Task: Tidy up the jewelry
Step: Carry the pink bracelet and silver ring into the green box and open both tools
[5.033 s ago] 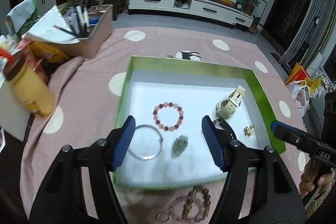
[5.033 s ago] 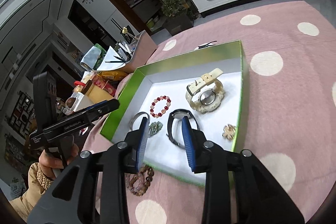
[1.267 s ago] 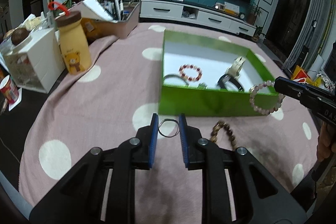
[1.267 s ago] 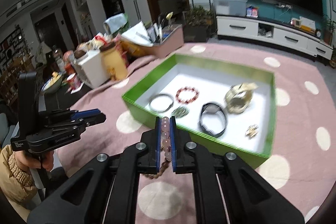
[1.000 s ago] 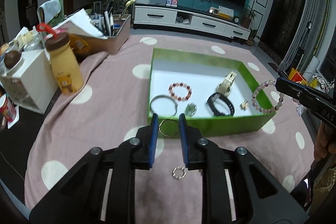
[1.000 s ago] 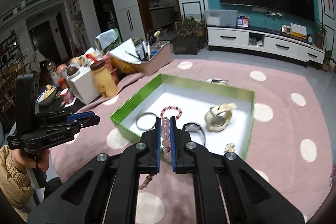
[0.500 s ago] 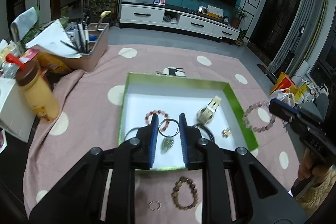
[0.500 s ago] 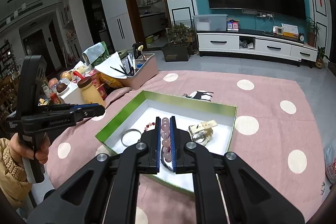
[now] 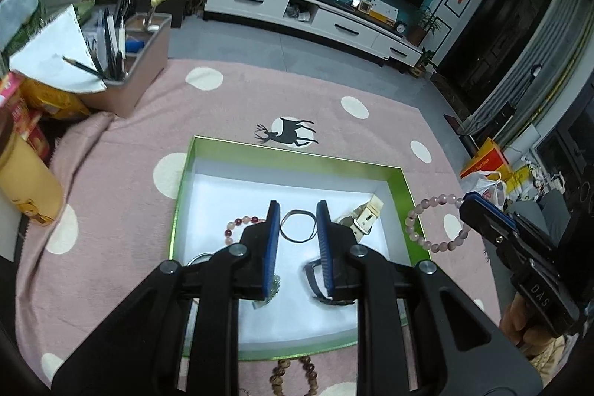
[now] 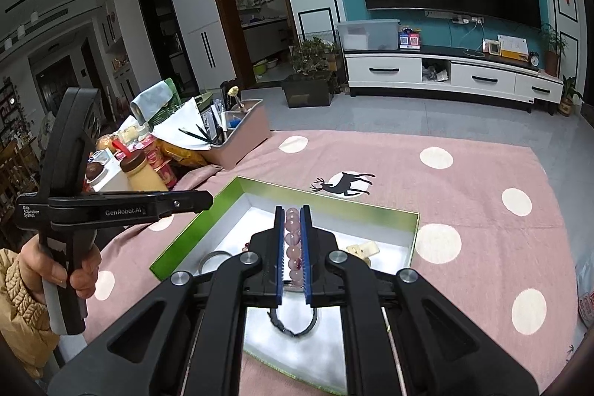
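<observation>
My left gripper (image 9: 298, 223) pinches a thin metal bangle (image 9: 298, 226) between its blue ribbed pads, which press on the hoop's two sides. The ring faces the camera nearly flat-on, its open circle spanning the gap just behind the fingertips. It hangs above the white floor of the green box (image 9: 297, 154), over the middle of the tray.

My right gripper (image 10: 292, 240) is clamped on a pink bead bracelet (image 10: 292, 242). In the right wrist view the round, glossy, translucent beads run in a single line along the fingers, from the tips back toward the hinge, squeezed between the pads. In the left wrist view the rest of that loop (image 9: 432, 221) hangs out beyond the tip as an open circle facing sideways, over the box's right wall.

Inside the box lie a red-and-pale bead bracelet (image 9: 243, 224), partly hidden by my left finger, a cream watch strap with a buckle (image 9: 365, 215), a black watch band (image 10: 293, 321), a silver bangle (image 10: 215, 257) and a small green piece (image 9: 274, 284) I cannot make out. A brown wooden bead bracelet (image 9: 293, 373) rests on the pink spotted cloth (image 9: 230, 106) just outside the near wall.
</observation>
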